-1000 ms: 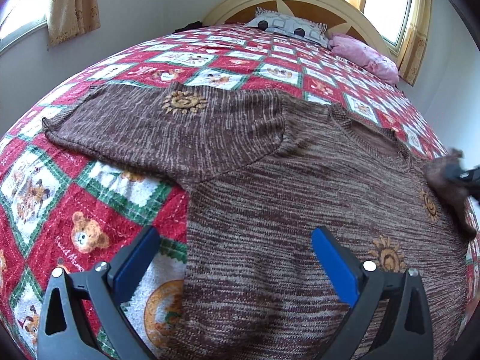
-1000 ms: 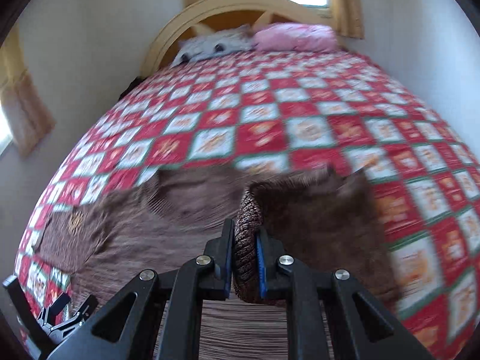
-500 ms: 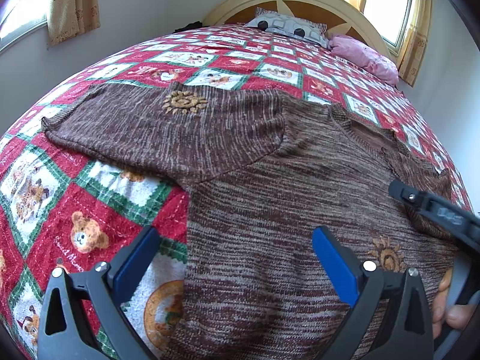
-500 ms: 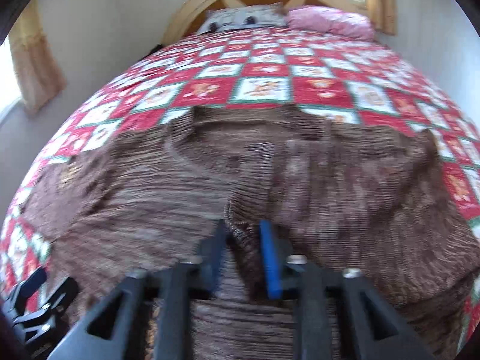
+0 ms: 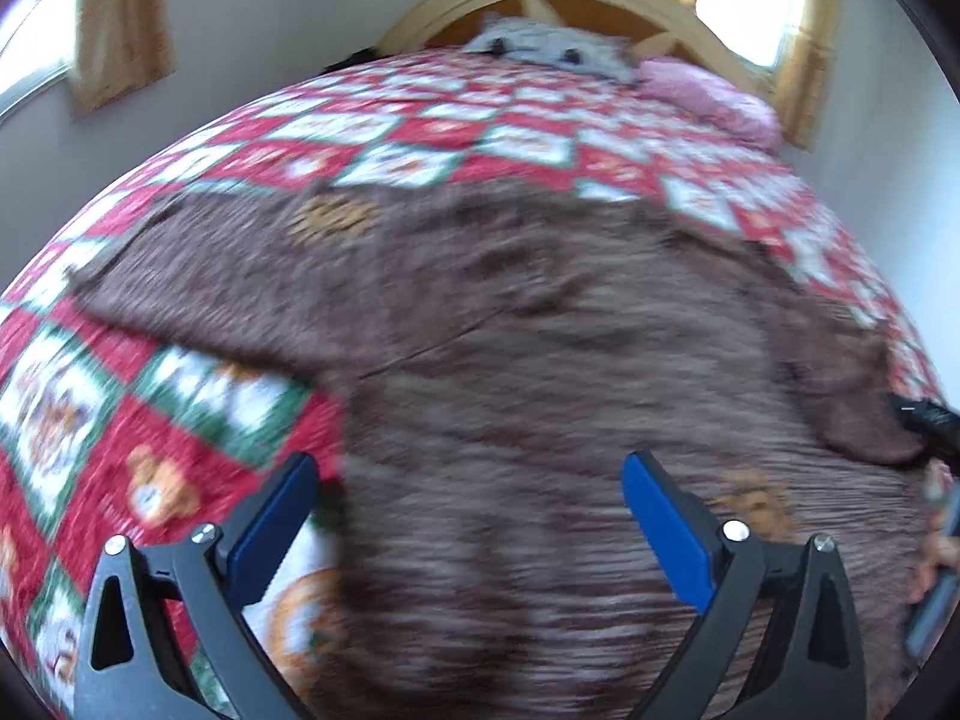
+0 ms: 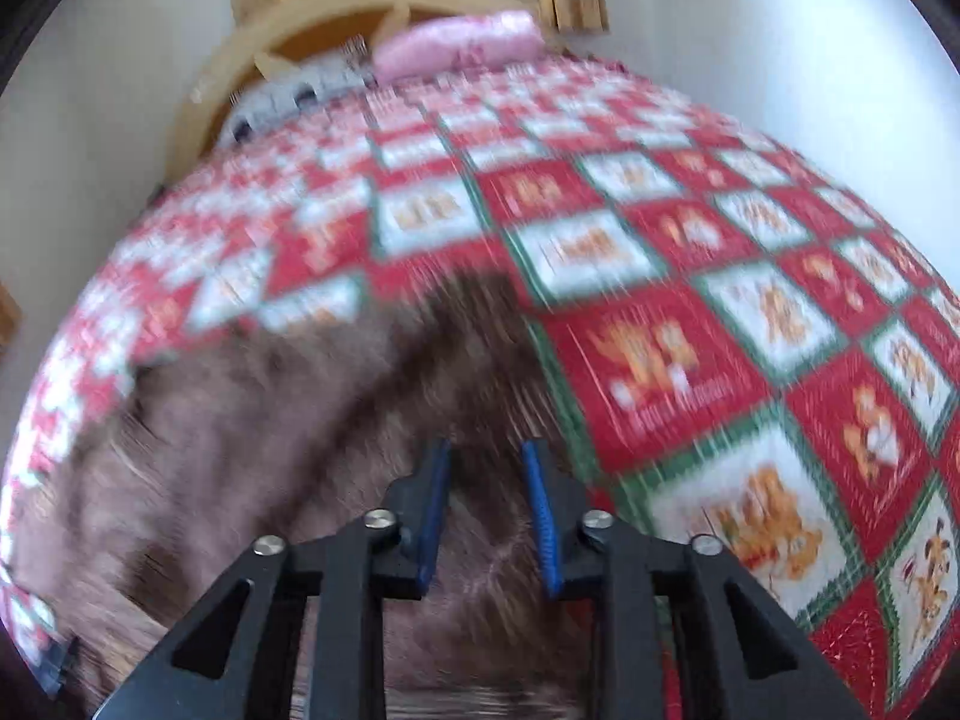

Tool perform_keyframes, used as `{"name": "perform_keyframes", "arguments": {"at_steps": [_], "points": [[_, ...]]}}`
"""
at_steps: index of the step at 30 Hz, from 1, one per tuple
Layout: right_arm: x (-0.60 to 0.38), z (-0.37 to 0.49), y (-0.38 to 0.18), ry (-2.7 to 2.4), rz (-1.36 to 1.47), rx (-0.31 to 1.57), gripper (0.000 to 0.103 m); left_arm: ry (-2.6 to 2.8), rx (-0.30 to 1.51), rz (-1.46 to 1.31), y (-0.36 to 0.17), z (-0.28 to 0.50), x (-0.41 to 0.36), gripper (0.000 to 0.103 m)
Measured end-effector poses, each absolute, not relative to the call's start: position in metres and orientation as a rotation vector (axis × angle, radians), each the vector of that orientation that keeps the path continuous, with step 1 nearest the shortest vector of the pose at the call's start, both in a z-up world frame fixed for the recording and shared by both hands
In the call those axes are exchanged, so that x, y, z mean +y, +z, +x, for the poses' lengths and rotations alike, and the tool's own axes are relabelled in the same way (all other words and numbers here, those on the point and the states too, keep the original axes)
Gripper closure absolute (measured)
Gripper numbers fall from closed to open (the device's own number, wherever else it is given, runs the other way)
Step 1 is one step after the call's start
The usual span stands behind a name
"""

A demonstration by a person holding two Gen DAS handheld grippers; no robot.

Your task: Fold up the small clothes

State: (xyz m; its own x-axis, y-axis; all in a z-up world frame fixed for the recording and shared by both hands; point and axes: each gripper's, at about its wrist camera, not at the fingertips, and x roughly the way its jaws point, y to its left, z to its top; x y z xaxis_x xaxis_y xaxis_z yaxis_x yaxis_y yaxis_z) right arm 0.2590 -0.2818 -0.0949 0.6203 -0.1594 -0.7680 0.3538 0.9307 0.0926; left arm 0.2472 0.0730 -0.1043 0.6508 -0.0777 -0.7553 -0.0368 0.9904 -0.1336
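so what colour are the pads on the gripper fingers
Blue, on black finger frames. Clearest in the left wrist view, on the left gripper; the right gripper's match.

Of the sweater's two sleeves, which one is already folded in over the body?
The sleeve on the right-gripper side: it lies doubled over the sweater chest. The other sleeve stretches flat across the quilt.

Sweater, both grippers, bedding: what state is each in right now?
Brown sweater: flat on the quilt, one sleeve folded over the body, the other spread out.
Left gripper: open, empty, over the sweater.
Right gripper: partly open, gripping nothing.
Quilt: spread over the bed.
Pink pillow: at the headboard.
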Motion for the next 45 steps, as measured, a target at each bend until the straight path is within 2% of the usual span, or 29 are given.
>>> {"name": "perform_keyframes", "arguments": {"at_steps": [6, 12, 14, 18, 20, 21, 24, 28, 32, 36, 39, 41, 43, 45], "points": [[-0.278, 0.254, -0.099, -0.313, 0.203, 0.808, 0.081, -0.275, 0.801, -0.046, -0.065, 0.28, -0.003, 0.005], [-0.285, 0.245, -0.099, -0.28, 0.273, 0.783, 0.081, -0.43, 0.89, -0.042, -0.081, 0.347, -0.07, 0.022], [-0.285, 0.246, -0.099, -0.279, 0.273, 0.782, 0.081, -0.45, 0.948, -0.071, -0.096, 0.362, -0.087, 0.043], [-0.286, 0.245, -0.099, -0.277, 0.278, 0.782, 0.081, -0.463, 0.909, -0.092, -0.101, 0.364, -0.101, 0.051], [-0.286, 0.246, -0.1, -0.276, 0.282, 0.781, 0.081, -0.492, 0.909, -0.107, -0.103, 0.367, -0.104, 0.079], [-0.286, 0.246, -0.1, -0.275, 0.287, 0.78, 0.081, -0.494, 0.919, -0.116, -0.105, 0.369, -0.105, 0.079], [-0.287, 0.245, -0.1, -0.274, 0.295, 0.778, 0.081, -0.492, 0.9, -0.174, -0.102, 0.371, -0.094, 0.094], [-0.288, 0.245, -0.1, -0.27, 0.301, 0.777, 0.081, -0.431, 0.811, -0.24, -0.091, 0.373, -0.076, 0.095], [-0.289, 0.245, -0.101, -0.273, 0.295, 0.777, 0.081, -0.355, 0.898, -0.189, -0.104, 0.378, -0.073, 0.094], [-0.289, 0.244, -0.099, -0.28, 0.291, 0.764, 0.081, -0.25, 0.855, -0.096, -0.095, 0.364, -0.07, 0.091], [-0.29, 0.237, -0.092, -0.293, 0.293, 0.723, 0.081, -0.145, 0.835, -0.024, -0.088, 0.345, -0.062, 0.069], [-0.285, 0.23, -0.083, -0.286, 0.284, 0.67, 0.081, -0.19, 0.849, -0.048, -0.085, 0.332, -0.055, 0.05], [-0.275, 0.227, -0.076, -0.256, 0.246, 0.634, 0.081, -0.244, 0.87, -0.092, -0.084, 0.319, -0.056, 0.043], [-0.265, 0.233, -0.077, -0.214, 0.206, 0.657, 0.079, -0.311, 0.906, -0.142, -0.091, 0.311, -0.063, 0.042]]}}
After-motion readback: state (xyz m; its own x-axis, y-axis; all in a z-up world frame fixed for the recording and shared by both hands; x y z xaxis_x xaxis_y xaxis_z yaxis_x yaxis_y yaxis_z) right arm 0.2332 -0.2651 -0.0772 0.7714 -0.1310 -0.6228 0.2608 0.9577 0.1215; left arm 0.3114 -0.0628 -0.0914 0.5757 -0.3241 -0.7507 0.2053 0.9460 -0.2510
